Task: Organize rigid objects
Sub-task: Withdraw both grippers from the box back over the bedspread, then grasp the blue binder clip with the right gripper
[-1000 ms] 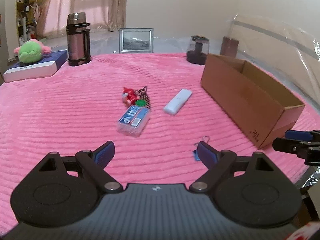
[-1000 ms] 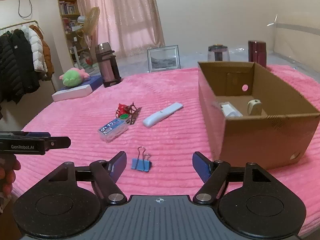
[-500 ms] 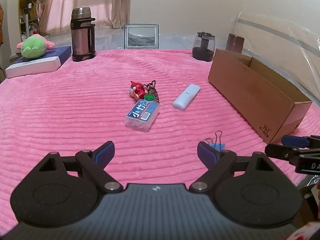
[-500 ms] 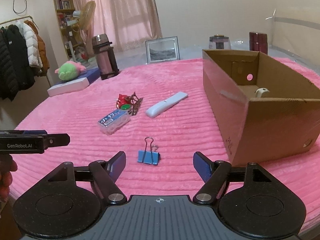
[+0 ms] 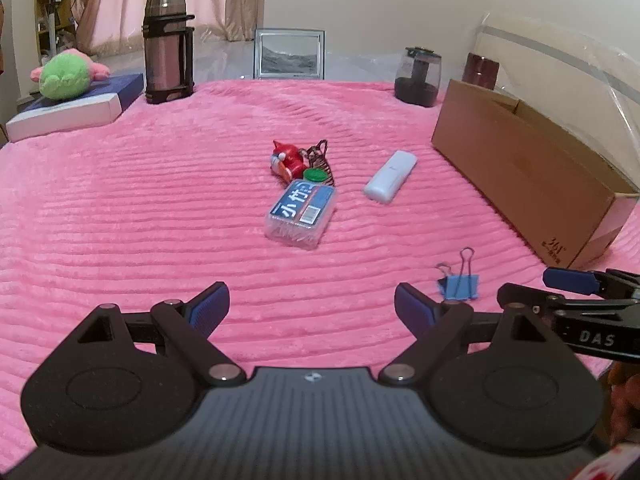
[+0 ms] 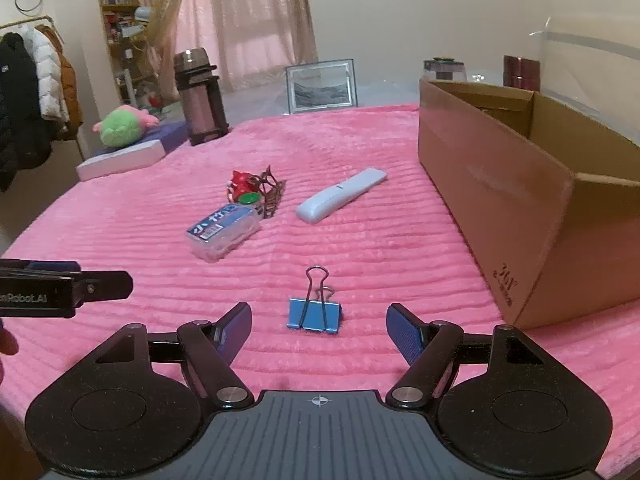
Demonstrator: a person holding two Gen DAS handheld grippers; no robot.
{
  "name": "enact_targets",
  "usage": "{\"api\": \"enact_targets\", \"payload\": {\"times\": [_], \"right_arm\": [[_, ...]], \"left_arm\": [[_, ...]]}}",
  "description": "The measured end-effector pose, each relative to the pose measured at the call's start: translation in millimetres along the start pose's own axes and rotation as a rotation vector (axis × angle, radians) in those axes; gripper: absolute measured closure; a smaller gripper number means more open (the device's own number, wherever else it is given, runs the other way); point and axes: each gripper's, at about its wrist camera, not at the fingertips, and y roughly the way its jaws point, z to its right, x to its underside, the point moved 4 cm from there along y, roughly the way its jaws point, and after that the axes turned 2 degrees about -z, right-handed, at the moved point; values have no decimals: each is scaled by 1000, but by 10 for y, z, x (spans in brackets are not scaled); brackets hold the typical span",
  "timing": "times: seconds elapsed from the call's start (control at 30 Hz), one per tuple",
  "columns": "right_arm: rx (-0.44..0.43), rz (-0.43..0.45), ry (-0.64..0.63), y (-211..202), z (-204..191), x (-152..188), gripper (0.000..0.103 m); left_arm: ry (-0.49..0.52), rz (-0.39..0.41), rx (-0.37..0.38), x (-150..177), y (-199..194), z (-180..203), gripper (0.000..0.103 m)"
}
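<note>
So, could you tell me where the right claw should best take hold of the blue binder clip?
Grip the blue binder clip across its folded body, from above and the near side. Its wire handles point away and look too thin to hold. The right claw, open, already frames it.

pink curtains [image 6: 256, 20], bookshelf [image 6: 116, 32], cream wall [image 6: 420, 12]

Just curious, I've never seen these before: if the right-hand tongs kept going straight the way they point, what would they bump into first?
Most likely the blue binder clip. It lies on the pink blanket just ahead of the open right tongs, centred between the fingers, nothing in between.
</note>
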Motion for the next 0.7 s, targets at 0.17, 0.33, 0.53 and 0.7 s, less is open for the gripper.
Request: {"api": "enact_targets", "payload": {"times": [0.17,0.33,0.53,0.7], "right_arm": [[17,-9,11,209,-51,29,31],[41,-19,20,416,-68,65,32],[64,-18,19,590,-95,88,32],[92,-24,30,713,-74,104,45]], "left_arm": [[4,-6,0,3,115,-70,16],[10,2,-7,-4,228,-130,16],[14,1,7,-10,370,-158,16],[22,4,18,-24,451,-167,16]]}}
